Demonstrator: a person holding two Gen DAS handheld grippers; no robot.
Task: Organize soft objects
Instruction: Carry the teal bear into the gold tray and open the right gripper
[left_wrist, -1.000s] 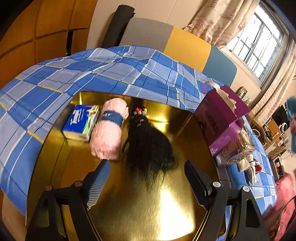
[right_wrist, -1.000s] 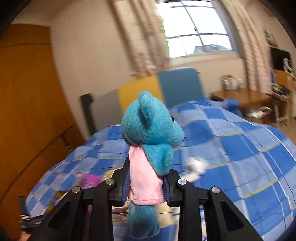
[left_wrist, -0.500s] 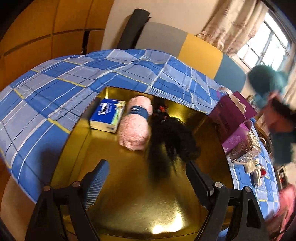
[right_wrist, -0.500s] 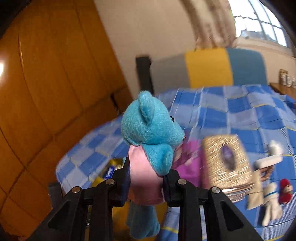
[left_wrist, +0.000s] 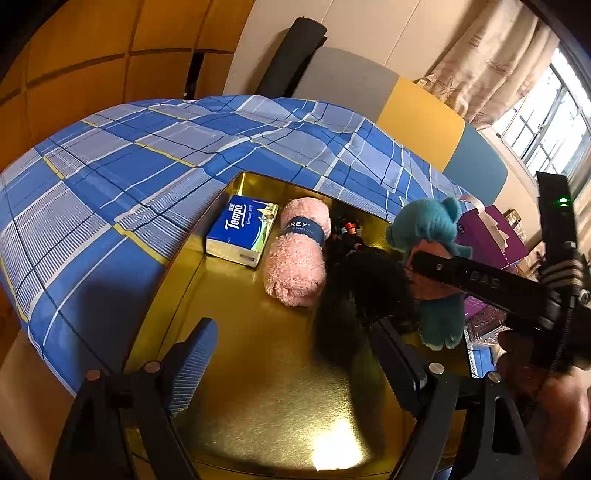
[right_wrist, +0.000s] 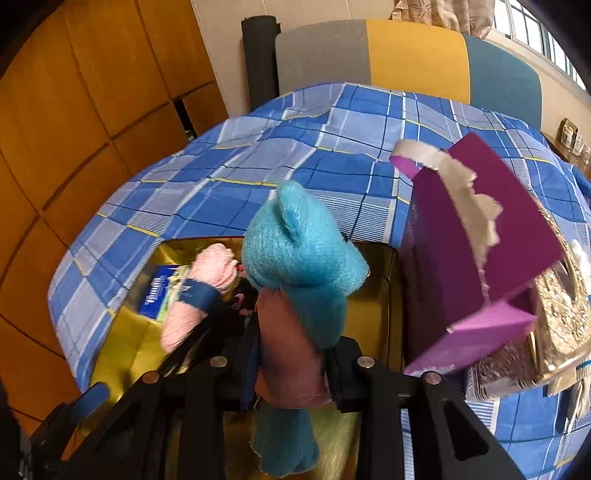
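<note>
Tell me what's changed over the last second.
The right hand-held gripper, gripping the teal bear, swung down over the gold box. The left hand-held gripper is open and empty. Tissue pack, pink towel roll, black wig unchanged.

Glossy gold box (left_wrist: 258, 387), fuzzy pink towel (left_wrist: 297, 258), woven plaid bedsheet (left_wrist: 129, 166).

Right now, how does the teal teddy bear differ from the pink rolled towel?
The teal teddy bear is clamped upright in the right gripper above the gold box, while the pink rolled towel lies on its side on the box floor. The bear wears a pink shirt; the towel has a blue band around it. Both are soft and fuzzy.
</note>
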